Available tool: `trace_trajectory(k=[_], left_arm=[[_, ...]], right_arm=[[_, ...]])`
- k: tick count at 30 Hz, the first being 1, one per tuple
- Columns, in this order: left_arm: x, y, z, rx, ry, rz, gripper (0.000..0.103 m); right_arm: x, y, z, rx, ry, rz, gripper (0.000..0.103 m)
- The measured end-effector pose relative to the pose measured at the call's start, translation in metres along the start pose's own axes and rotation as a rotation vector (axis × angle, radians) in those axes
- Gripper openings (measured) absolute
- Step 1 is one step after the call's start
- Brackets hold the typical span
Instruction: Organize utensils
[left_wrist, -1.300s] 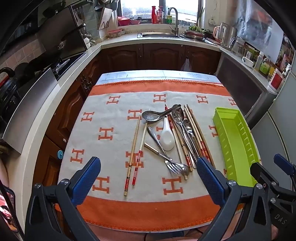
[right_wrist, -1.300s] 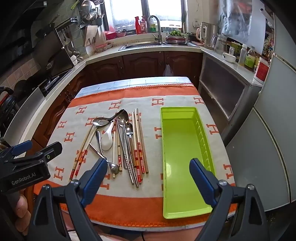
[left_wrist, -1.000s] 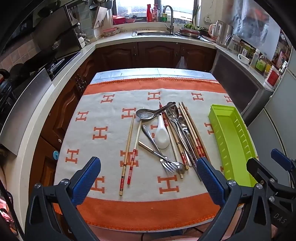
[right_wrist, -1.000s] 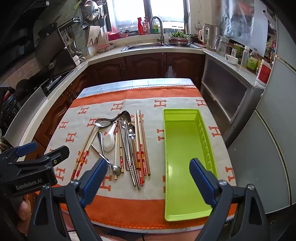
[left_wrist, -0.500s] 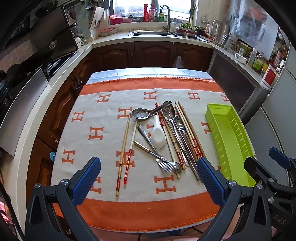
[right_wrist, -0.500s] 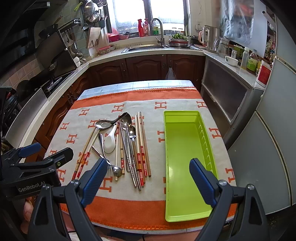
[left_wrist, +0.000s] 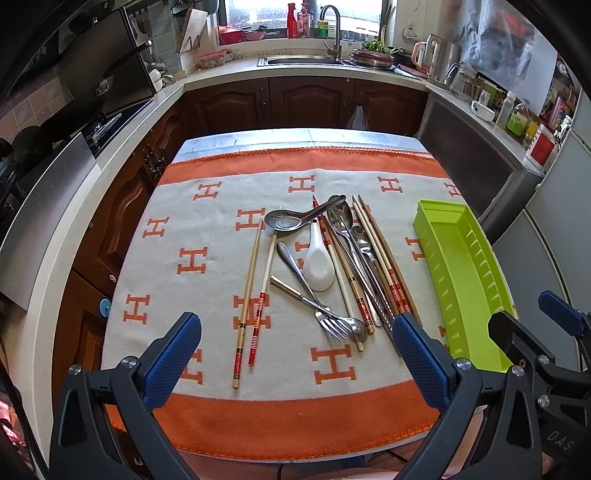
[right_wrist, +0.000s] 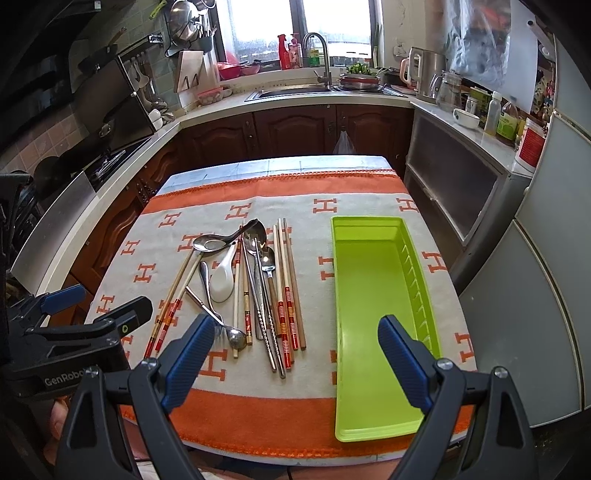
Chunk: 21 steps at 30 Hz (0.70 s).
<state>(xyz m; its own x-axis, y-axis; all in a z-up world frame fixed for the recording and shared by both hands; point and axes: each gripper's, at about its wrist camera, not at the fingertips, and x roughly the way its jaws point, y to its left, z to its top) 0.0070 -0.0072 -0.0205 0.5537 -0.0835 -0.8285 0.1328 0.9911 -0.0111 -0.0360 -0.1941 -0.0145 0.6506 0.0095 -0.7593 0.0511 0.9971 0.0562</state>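
A loose pile of utensils lies mid-table on an orange-and-cream cloth (left_wrist: 207, 229): several chopsticks (left_wrist: 253, 291), a white ceramic spoon (left_wrist: 318, 264), a steel ladle spoon (left_wrist: 286, 221), a fork (left_wrist: 325, 317) and metal spoons (right_wrist: 266, 260). An empty lime-green tray (right_wrist: 373, 295) lies to their right; it also shows in the left wrist view (left_wrist: 461, 273). My left gripper (left_wrist: 295, 354) is open and empty, above the table's near edge, in front of the pile. My right gripper (right_wrist: 295, 354) is open and empty, near the tray's front end.
The table stands in a kitchen. A counter with a stove (left_wrist: 92, 136) runs along the left, a sink (left_wrist: 306, 61) at the back, and grey cabinets with bottles and a kettle (right_wrist: 424, 74) on the right.
Both grippers have drifted slightly back and up, so the table shows a bit smaller and lower. The utensils and tray have not moved. Both grippers stay open.
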Motion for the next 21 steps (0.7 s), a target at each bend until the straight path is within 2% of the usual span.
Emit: trace_trajectory(k=[21], left_arm=[[0.0000, -0.0050, -0.0005, 0.019, 0.000, 0.003, 0.102]], right_arm=[[0.0039, 0.0036, -0.0013, 0.004, 0.014, -0.007, 0.091]])
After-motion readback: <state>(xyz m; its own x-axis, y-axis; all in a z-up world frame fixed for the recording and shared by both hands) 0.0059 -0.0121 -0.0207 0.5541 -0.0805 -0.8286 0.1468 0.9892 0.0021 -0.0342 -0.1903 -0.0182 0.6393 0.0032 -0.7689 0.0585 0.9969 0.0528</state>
